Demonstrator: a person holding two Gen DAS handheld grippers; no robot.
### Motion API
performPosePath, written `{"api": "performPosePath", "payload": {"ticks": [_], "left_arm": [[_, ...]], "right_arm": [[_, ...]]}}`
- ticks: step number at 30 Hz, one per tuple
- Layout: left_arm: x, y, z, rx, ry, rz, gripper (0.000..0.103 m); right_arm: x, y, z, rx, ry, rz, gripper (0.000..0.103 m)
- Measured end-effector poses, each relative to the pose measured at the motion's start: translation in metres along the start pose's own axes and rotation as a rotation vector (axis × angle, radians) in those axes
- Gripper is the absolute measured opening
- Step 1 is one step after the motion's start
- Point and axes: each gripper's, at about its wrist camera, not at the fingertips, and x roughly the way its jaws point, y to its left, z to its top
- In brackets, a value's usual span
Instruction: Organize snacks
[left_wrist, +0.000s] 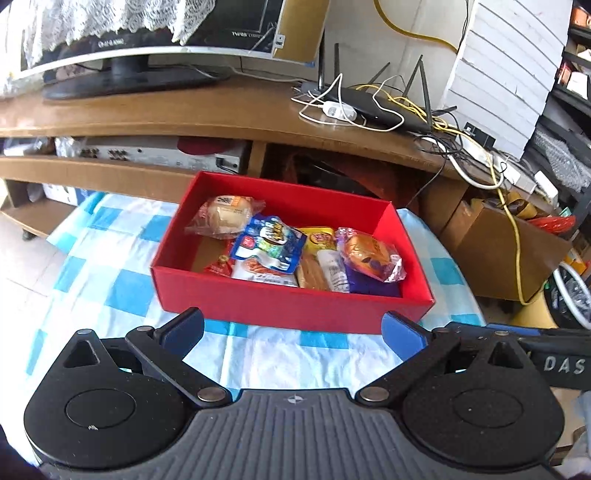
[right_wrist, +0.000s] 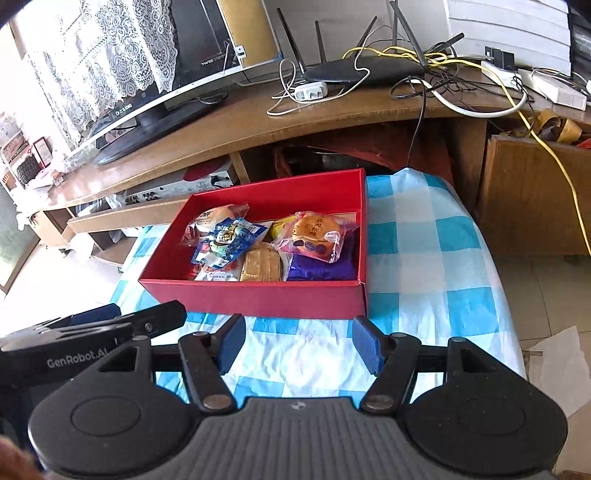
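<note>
A red box (left_wrist: 280, 306) (right_wrist: 258, 297) sits on the blue-and-white checked cloth and holds several wrapped snacks. Among them are a blue packet (left_wrist: 271, 243) (right_wrist: 231, 238), a bun in clear wrap (left_wrist: 225, 216) at the back left, and an orange cake in a pink wrapper (left_wrist: 371, 254) (right_wrist: 314, 236) lying on a purple packet (right_wrist: 321, 269). My left gripper (left_wrist: 291, 332) hovers in front of the box, open wide, nothing between its fingers. My right gripper (right_wrist: 299, 343) also hangs before the box, open and empty. The left gripper's body (right_wrist: 92, 332) shows at the right wrist view's left edge.
Behind the box stands a wooden TV stand (left_wrist: 221, 114) with a monitor (left_wrist: 122, 44), a router (left_wrist: 373, 103) and tangled cables (left_wrist: 461, 147). A cardboard box (left_wrist: 498, 251) sits on the floor at the right. Checked cloth (right_wrist: 424, 258) lies bare right of the red box.
</note>
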Motion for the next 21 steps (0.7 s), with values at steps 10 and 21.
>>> {"api": "performPosePath", "payload": {"ticks": [10,21], "left_arm": [[0.001,0.007,-0.019,-0.030,0.057,0.019,0.103],[-0.006,0.007,-0.039,-0.016,0.064,0.089,0.103]], "right_arm": [[0.001,-0.001,-0.017,0.012,0.044,-0.022,0.085],[0.007,0.006,-0.038,-0.008,0.097,-0.026,0.085]]}}
